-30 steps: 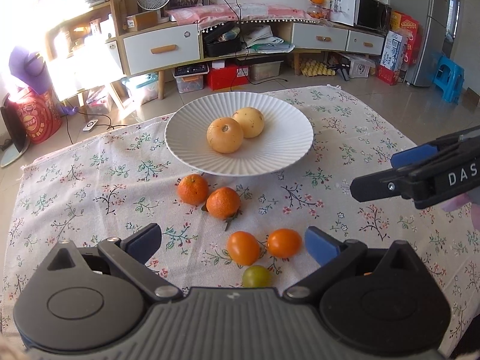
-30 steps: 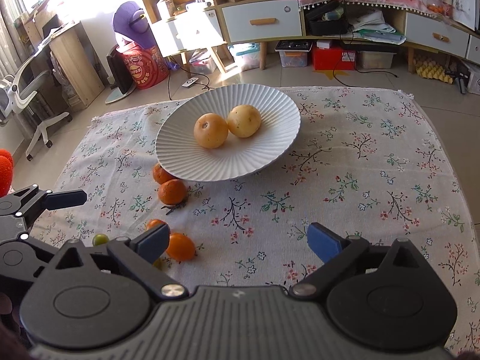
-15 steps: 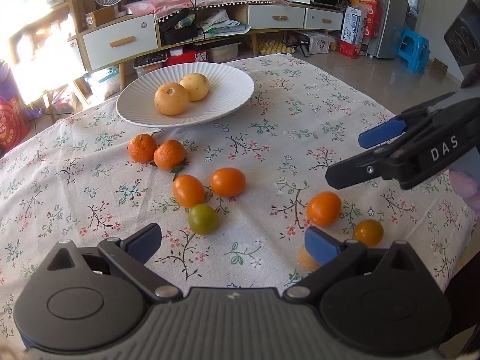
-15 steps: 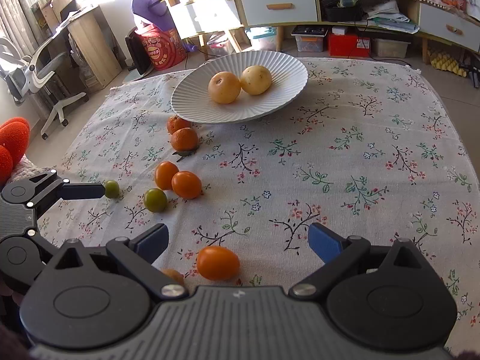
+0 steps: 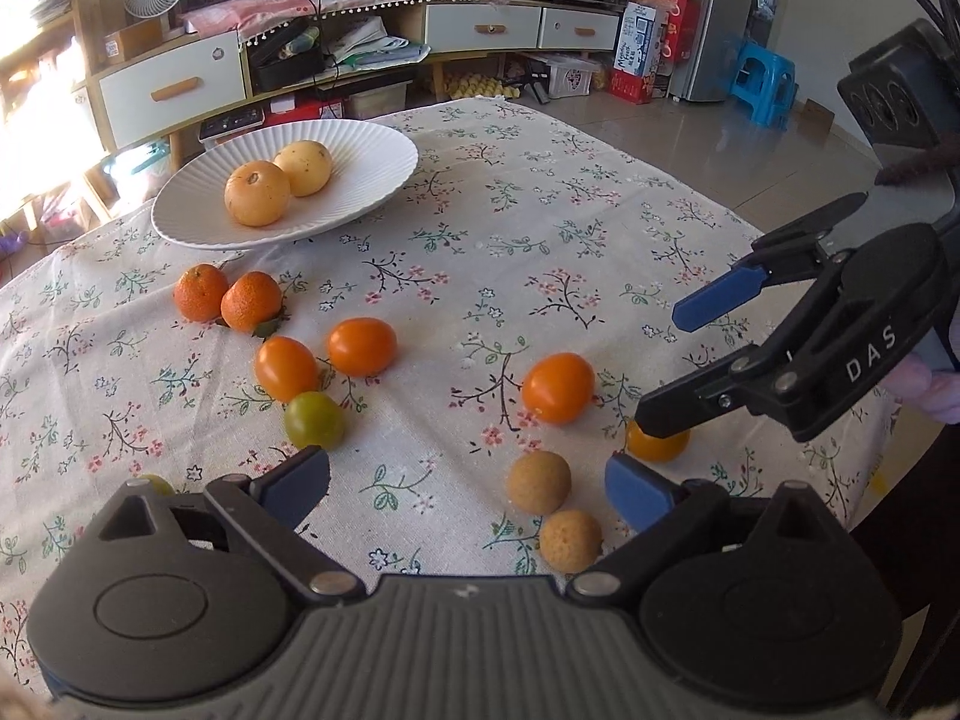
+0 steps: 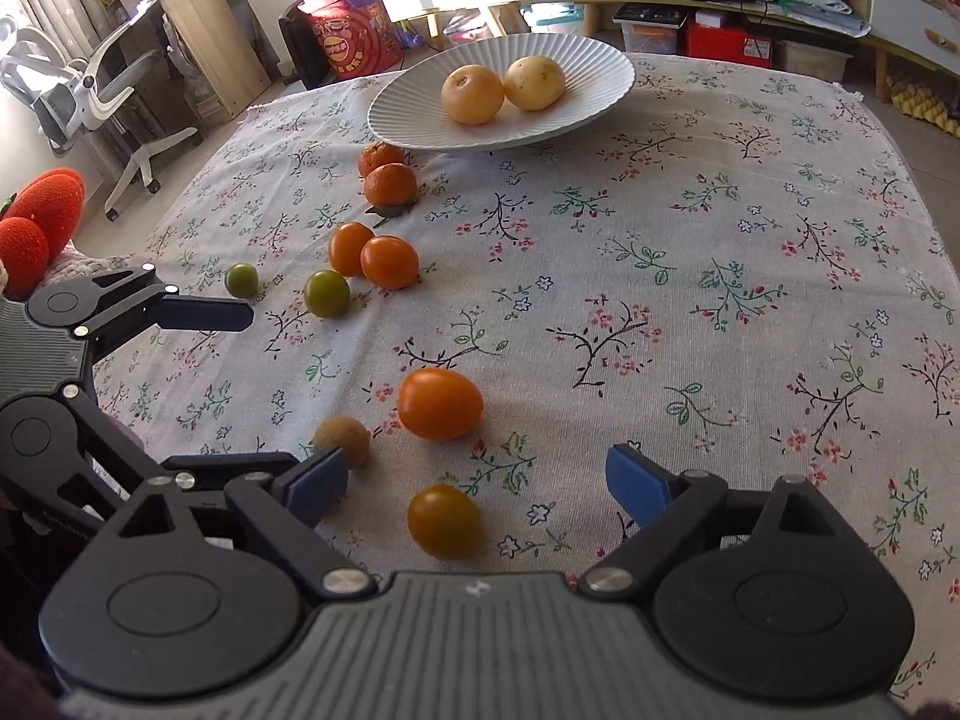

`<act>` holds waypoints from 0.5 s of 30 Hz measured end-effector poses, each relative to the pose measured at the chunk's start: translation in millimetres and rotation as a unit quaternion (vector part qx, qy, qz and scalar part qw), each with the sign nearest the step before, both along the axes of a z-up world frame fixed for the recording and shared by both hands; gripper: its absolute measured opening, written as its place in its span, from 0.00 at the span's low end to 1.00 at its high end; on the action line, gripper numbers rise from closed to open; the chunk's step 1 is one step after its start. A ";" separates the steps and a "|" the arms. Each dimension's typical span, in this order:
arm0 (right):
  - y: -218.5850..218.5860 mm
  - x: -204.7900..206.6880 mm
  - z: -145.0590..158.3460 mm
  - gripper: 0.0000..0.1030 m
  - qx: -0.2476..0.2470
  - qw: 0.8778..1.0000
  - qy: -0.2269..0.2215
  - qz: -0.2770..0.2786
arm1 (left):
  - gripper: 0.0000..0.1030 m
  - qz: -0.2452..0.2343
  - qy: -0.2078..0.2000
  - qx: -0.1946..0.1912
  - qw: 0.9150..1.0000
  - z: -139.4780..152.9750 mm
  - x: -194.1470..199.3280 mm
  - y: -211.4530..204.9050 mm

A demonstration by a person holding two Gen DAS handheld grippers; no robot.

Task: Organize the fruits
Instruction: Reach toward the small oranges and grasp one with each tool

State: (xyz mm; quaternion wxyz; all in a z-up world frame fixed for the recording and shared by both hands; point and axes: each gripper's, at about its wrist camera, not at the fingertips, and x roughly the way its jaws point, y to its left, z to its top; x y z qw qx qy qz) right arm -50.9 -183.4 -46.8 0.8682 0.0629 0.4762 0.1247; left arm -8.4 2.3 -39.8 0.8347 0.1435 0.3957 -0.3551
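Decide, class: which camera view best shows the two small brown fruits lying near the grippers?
The left wrist view. Both brown fruits lie there in full, side by side on the tablecloth. The right wrist view shows only one brown fruit, partly behind a gripper finger; the second does not show there.

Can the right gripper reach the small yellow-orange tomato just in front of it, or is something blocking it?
Probably yes. The right gripper is open, its jaws have just been closing, and the small yellow-orange tomato lies on bare tablecloth between them, untouched. The brown fruit sits near one finger.

left claw — black, blue pads | right claw — black, silver screws, white "DAS"
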 end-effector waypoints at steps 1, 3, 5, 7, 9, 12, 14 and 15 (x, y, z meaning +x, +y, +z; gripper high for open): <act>-1.3 -0.1 -1.0 0.85 0.000 1.000 -0.002 0.002 | 0.70 0.001 -0.002 -0.002 1.000 -0.3 2.6 0.0; -2.2 0.9 -1.5 0.79 0.002 1.000 -0.003 0.005 | 0.62 0.006 -0.008 -0.004 1.000 -0.5 7.5 -0.2; -1.5 2.2 -1.1 0.77 0.007 1.000 -0.007 0.009 | 0.56 0.010 -0.017 -0.009 1.000 -0.3 13.7 -0.3; 0.1 3.3 0.1 0.76 0.011 1.000 -0.012 0.014 | 0.51 0.019 -0.025 -0.019 0.999 0.3 21.3 1.2; 2.7 5.3 0.8 0.73 0.017 1.000 -0.016 0.017 | 0.45 0.029 -0.026 -0.031 0.999 -0.3 28.5 1.6; 8.0 9.1 -2.2 0.67 0.017 1.000 -0.014 0.019 | 0.35 0.047 -0.012 -0.045 0.998 -3.6 42.0 -0.3; 12.2 11.7 -5.4 0.63 0.014 1.000 -0.010 0.020 | 0.31 0.059 -0.001 -0.048 0.997 -7.2 50.0 -2.7; 13.8 12.8 -6.7 0.61 0.012 1.000 -0.009 0.020 | 0.28 0.064 0.002 -0.048 0.997 -8.7 52.7 -3.9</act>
